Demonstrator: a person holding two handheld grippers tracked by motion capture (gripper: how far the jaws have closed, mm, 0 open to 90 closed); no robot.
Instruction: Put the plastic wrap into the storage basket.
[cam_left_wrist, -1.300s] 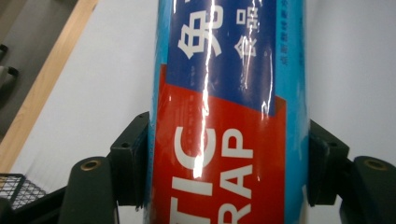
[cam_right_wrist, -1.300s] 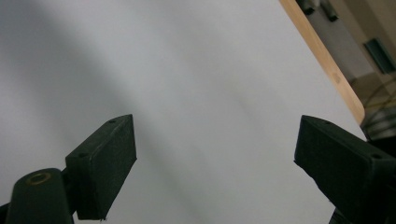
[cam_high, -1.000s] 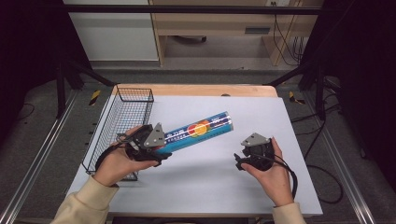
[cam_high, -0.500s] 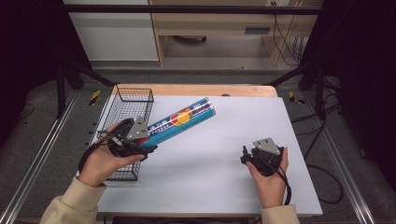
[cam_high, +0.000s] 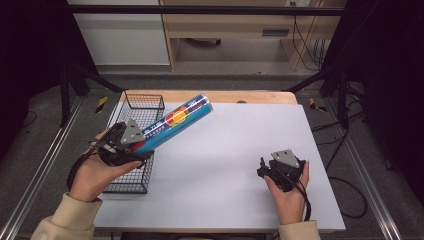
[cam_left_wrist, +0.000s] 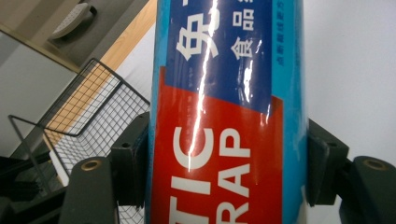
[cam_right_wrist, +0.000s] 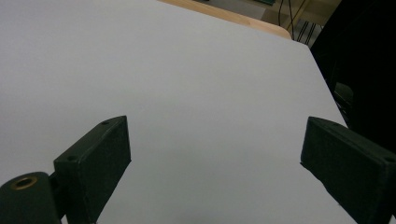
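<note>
A long blue tube of plastic wrap is held tilted above the counter, its long axis running from the left gripper up toward 2 o'clock, over the wire basket. A glossy blue wrapper with a red panel and white lettering is seen. It is pinched between the left jaws. The right gripper, at 4 o'clock, is held with jaws spread apart.
</note>
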